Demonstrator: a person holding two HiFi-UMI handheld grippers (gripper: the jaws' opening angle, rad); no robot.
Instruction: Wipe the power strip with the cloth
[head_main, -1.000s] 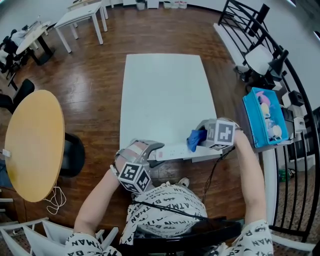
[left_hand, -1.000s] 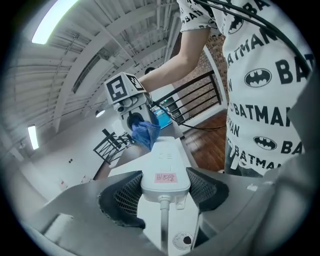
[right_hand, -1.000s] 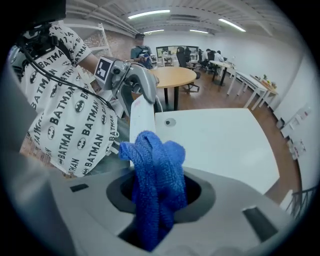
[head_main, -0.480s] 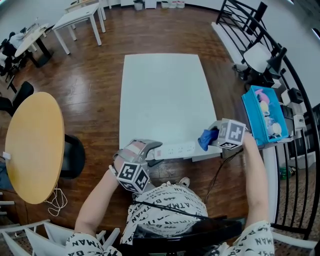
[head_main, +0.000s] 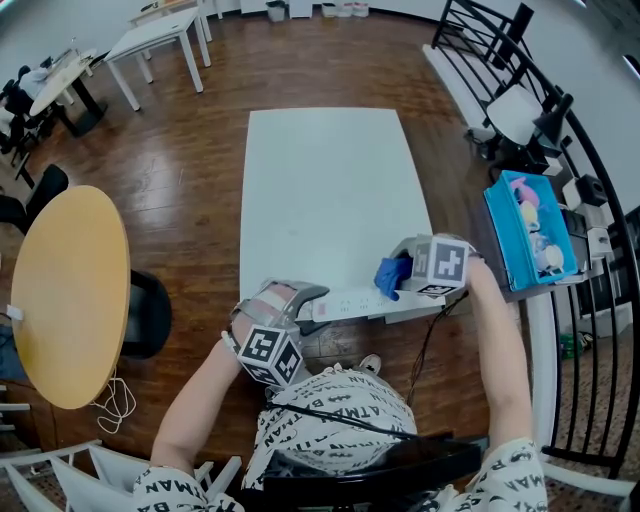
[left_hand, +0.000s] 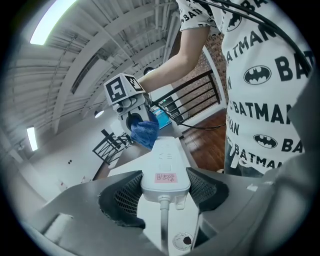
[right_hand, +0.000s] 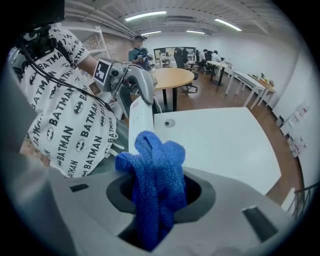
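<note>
A white power strip (head_main: 350, 300) lies along the near edge of the white table (head_main: 330, 190). My left gripper (head_main: 305, 305) is shut on its cable end; in the left gripper view both pads press the strip (left_hand: 165, 170) by its pink label. My right gripper (head_main: 398, 275) is shut on a bunched blue cloth (head_main: 390, 276), which sits on the strip's far end. In the right gripper view the cloth (right_hand: 155, 185) fills the jaws, with the strip (right_hand: 141, 117) running away behind it. The left gripper view shows the cloth (left_hand: 145, 132) at the strip's far end.
A black cable (head_main: 425, 345) hangs off the table's near edge towards the person's lap. A blue bin (head_main: 530, 235) of small items stands on a rack to the right, by black railings. A round wooden table (head_main: 65, 290) is at the left.
My right gripper with the cloth slid right, off past the strip's end, then came back left onto the strip. The left gripper and strip stayed put.
</note>
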